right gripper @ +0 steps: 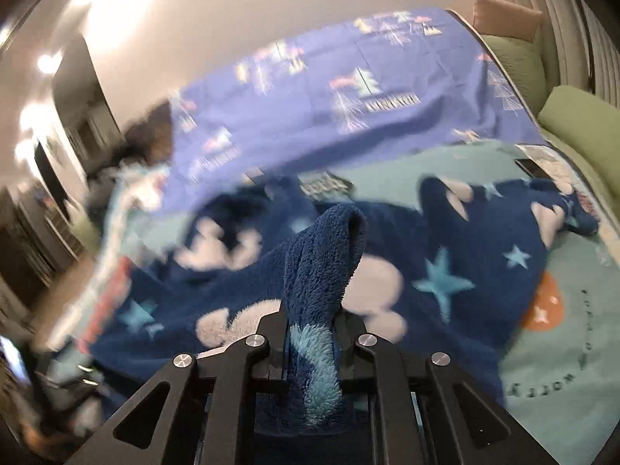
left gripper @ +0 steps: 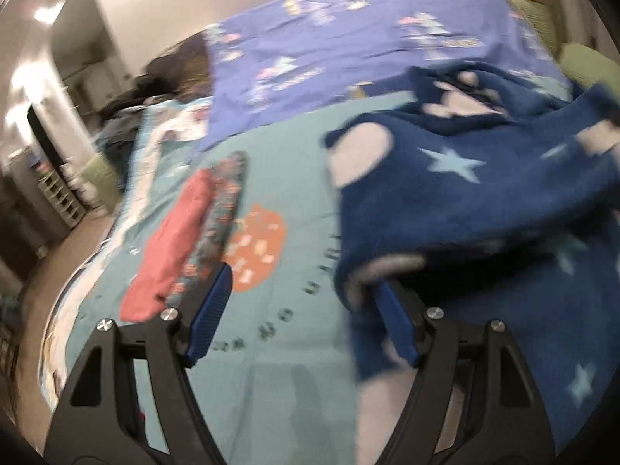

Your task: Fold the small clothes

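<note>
Lying on the bed (right gripper: 573, 407), the fleece garment (right gripper: 445, 310) is being pinched by my right claw (right gripper: 314, 348) at one fold. My left claw (left gripper: 306, 321) is standing wide, empty, beside its edge. The thick pile may be slipping out.

No text can be read with confidence. Dark letters curve around the orange circle (right gripper: 542, 306) printed on the teal bedspread (right gripper: 573, 399), but they are blurred and seen upside down. Above it, the purple sheet (right gripper: 310, 116) carries pale printed word-like blocks, too smeared to make out.
</note>
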`<act>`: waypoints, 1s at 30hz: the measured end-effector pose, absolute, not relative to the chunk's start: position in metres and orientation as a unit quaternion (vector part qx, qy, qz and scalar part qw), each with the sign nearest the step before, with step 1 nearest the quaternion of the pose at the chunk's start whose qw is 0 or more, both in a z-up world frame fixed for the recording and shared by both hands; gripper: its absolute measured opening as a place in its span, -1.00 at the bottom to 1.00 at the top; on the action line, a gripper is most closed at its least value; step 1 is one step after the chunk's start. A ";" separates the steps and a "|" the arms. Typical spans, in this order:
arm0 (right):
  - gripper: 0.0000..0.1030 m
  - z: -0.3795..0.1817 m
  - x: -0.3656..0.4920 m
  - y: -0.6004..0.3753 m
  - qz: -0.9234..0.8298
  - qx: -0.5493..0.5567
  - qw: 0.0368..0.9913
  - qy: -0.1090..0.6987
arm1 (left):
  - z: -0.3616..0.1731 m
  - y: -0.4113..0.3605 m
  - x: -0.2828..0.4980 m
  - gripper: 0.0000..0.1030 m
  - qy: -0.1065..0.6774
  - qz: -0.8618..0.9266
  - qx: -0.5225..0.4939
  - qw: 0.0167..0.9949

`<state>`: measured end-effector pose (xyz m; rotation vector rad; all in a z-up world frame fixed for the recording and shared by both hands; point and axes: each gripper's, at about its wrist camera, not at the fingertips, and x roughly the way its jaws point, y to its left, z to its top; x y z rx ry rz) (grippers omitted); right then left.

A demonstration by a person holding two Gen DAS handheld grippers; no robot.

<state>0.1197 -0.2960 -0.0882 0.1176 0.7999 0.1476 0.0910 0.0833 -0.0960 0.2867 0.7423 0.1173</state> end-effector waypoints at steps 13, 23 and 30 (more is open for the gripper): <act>-0.59 -0.117 0.121 -0.313 0.072 0.097 0.899 0.421 | -0.081 0.133 0.192 0.68 0.408 -0.091 -0.104 0.903; -0.60 -0.105 0.107 -0.311 0.064 0.096 0.915 0.387 | -0.086 0.125 0.239 -0.69 0.403 -0.107 -0.179 0.891; -0.62 -0.100 0.109 -0.312 0.022 0.082 0.920 0.381 | -0.098 0.114 0.244 -0.63 0.396 -0.055 -0.049 0.915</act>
